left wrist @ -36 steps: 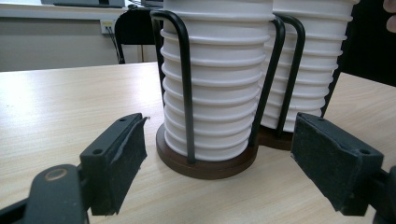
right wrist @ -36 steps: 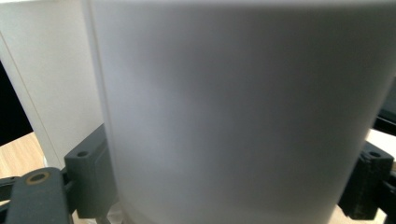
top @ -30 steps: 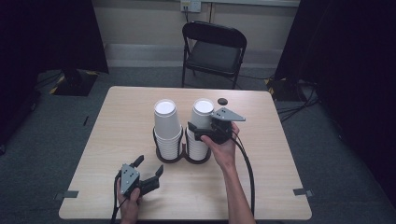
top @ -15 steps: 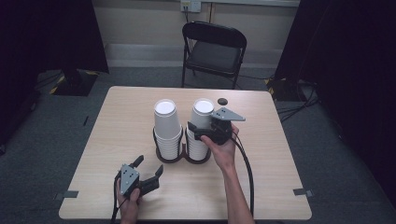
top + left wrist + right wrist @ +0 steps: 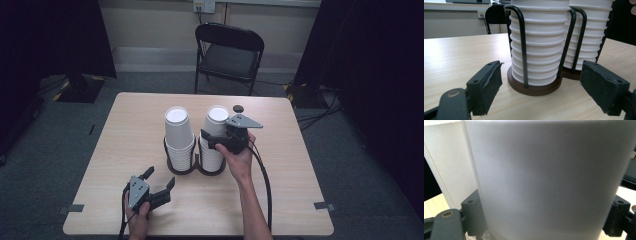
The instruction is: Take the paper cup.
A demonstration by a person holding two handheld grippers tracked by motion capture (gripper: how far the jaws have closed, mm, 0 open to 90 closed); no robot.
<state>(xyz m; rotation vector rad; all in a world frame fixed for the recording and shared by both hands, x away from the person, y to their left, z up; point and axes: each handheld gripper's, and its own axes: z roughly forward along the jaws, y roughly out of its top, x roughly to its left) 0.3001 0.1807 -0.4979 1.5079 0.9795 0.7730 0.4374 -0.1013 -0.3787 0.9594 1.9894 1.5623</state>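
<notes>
At the right-hand cup stack: right gripper (image 5: 214,136) level, its jaws either side of the top white paper cup (image 5: 549,180).
Jaws: have just been closing; the cup fills the gap, and both appear to touch its wall, though a firm pinch I cannot confirm.
Cup position: topmost of the right stack, seated in the dark two-ring wire cup holder (image 5: 192,169) mid-table.
Neighbour: second tall stack of white paper cups (image 5: 178,135) in the left ring, untouched.
Left gripper (image 5: 159,182): resting low near the table's front edge, jaws wide apart, empty, pointed at the holder.
Progress: judged early; cup flanked but not lifted, separating it from the stack remains.
Surface: pale wood-grain table (image 5: 300,175); small dark round object (image 5: 238,108) behind the stacks.
Room: black folding chair (image 5: 227,55), grey carpet, dark curtains.
</notes>
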